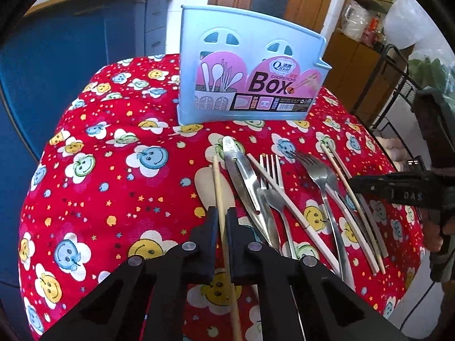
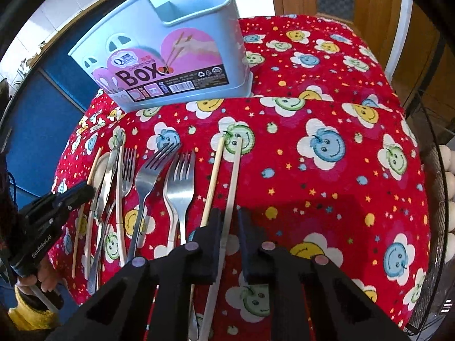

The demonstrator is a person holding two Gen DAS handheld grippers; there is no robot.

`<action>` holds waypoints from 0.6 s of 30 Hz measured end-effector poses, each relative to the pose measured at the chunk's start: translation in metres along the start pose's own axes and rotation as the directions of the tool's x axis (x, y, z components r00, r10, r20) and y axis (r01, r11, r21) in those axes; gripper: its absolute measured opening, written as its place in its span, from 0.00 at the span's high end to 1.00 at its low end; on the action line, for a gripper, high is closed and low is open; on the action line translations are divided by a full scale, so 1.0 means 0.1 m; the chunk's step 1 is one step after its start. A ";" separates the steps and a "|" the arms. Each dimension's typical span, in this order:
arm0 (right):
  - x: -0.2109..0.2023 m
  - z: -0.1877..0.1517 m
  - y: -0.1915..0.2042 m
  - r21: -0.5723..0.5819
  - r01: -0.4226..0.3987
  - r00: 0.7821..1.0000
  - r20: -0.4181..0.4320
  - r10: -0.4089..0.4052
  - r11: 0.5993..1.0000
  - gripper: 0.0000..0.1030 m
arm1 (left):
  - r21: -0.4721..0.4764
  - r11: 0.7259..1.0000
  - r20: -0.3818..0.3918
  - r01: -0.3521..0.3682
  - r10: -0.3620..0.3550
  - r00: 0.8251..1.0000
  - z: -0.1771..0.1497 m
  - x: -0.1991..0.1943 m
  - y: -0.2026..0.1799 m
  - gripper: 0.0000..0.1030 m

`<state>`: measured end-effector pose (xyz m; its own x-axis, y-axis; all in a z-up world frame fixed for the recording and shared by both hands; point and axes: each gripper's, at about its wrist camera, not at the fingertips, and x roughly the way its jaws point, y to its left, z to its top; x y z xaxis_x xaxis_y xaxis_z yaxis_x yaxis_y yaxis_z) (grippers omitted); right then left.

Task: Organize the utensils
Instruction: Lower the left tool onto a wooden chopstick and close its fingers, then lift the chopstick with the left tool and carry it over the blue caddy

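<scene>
A wooden chopstick [image 1: 219, 187] runs between the fingers of my left gripper [image 1: 221, 220], which is shut on it low on its length. My right gripper [image 2: 229, 221] straddles a white chopstick [image 2: 234, 170]. Its jaws stand narrow, and a strip of cloth shows between the stick and the right finger. A second wooden chopstick [image 2: 213, 176] passes under its left finger. Between the two grippers lie a knife [image 1: 239, 170], three forks [image 2: 148, 176], a white spoon [image 1: 206, 187] and more chopsticks [image 1: 287, 199]. The light blue chopsticks box [image 1: 250, 65] stands upright behind them.
A red cloth with smiley flowers [image 2: 327, 147] covers the round table and drops off at its edges. Blue cabinet [image 1: 57, 71] on the left. Wire rack holding eggs [image 2: 446, 170] on the right. A hand in a yellow sleeve [image 2: 31, 307] holds the left gripper.
</scene>
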<state>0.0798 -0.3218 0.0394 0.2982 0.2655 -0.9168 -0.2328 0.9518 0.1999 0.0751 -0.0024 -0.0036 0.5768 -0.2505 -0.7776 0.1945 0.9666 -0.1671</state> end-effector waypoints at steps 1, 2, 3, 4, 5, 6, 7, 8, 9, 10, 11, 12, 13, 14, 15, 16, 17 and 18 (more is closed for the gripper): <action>0.01 0.01 -0.01 0.003 -0.006 1.000 -0.006 0.006 1.000 0.91 | -0.002 1.000 0.002 0.001 -0.001 1.000 0.00 -0.01 0.00 0.95; 0.01 0.02 -0.02 0.007 -0.012 1.000 -0.010 0.012 1.000 0.91 | -0.004 1.000 0.005 -0.001 0.001 1.000 0.00 -0.02 0.00 0.96; 0.01 0.03 -0.03 0.012 -0.017 1.000 -0.013 0.017 1.000 0.91 | -0.006 1.000 0.010 0.001 -0.001 1.000 0.00 -0.03 0.00 0.96; 0.01 0.03 -0.04 0.020 -0.022 1.000 -0.013 0.022 1.000 0.92 | -0.011 1.000 0.016 0.003 -0.003 1.000 0.00 -0.05 0.01 0.96; 0.00 0.03 -0.04 0.026 -0.026 1.000 -0.011 0.026 0.999 0.93 | -0.017 1.000 0.024 0.007 -0.007 1.000 0.00 -0.08 0.02 0.96; -0.01 0.03 -0.05 0.028 -0.028 1.000 -0.006 0.028 0.999 0.94 | -0.023 1.000 0.031 0.010 -0.009 0.999 0.01 -0.09 0.02 0.96; -0.02 0.02 -0.05 0.031 -0.031 1.000 0.003 0.031 0.999 0.94 | -0.030 0.999 0.039 0.014 -0.012 0.999 0.01 -0.12 0.03 0.96; -0.04 0.02 -0.06 0.034 -0.037 0.999 0.014 0.037 0.999 0.94 | -0.037 0.999 0.048 0.018 -0.016 0.999 0.02 -0.14 0.04 0.96; -0.07 0.01 -0.06 0.038 -0.046 0.999 0.023 0.045 0.998 0.94 | -0.041 0.999 0.054 0.021 -0.019 0.998 0.03 -0.16 0.04 0.96; -0.11 0.00 -0.06 0.041 -0.056 0.998 0.035 0.055 0.998 0.94 | -0.046 0.999 0.064 0.025 -0.022 0.998 0.04 -0.18 0.05 0.96; -0.14 -0.01 -0.05 0.044 -0.065 0.997 0.049 0.063 0.997 0.94 | -0.050 0.998 0.075 0.029 -0.025 0.997 0.04 -0.21 0.05 0.96; -0.17 -0.03 -0.05 0.045 -0.072 0.996 0.062 0.069 0.996 0.94 | -0.052 0.998 0.085 0.031 -0.027 0.996 0.05 -0.24 0.05 0.96; -0.21 -0.04 -0.04 0.046 -0.080 0.994 0.077 0.076 0.996 0.94 | -0.055 0.998 0.097 0.034 -0.029 0.995 0.06 -0.26 0.05 0.96; -0.26 -0.05 -0.04 0.048 -0.092 0.991 0.100 0.087 0.995 0.94 | -0.059 0.997 0.110 0.040 -0.033 0.993 0.06 -0.29 0.05 0.96; -0.30 -0.07 -0.03 0.048 -0.102 0.988 0.120 0.096 0.994 0.94 | -0.063 0.997 0.120 0.044 -0.037 0.992 0.08 -0.32 0.05 0.96; -0.35 -0.08 -0.02 0.048 -0.113 0.984 0.146 0.105 0.992 0.94 | -0.067 0.997 0.132 0.049 -0.040 0.990 0.09 -0.35 0.05 0.96; -0.41 -0.08 -0.01 0.046 -0.123 0.978 0.174 0.113 0.991 0.94 | -0.072 0.996 0.148 0.054 -0.043 0.988 0.11 -0.38 0.05 0.96; -0.45 -0.09 0.00 0.042 -0.130 0.973 0.197 0.119 0.991 0.94 | -0.075 0.996 0.161 0.058 -0.045 0.986 0.12 -0.41 0.04 0.96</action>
<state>0.0582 -0.3352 0.0778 0.4451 0.4022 -0.8001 -0.2309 0.9148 0.3314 0.0619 0.0115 0.0351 0.6878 -0.2992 -0.6614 0.1676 0.9519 -0.2563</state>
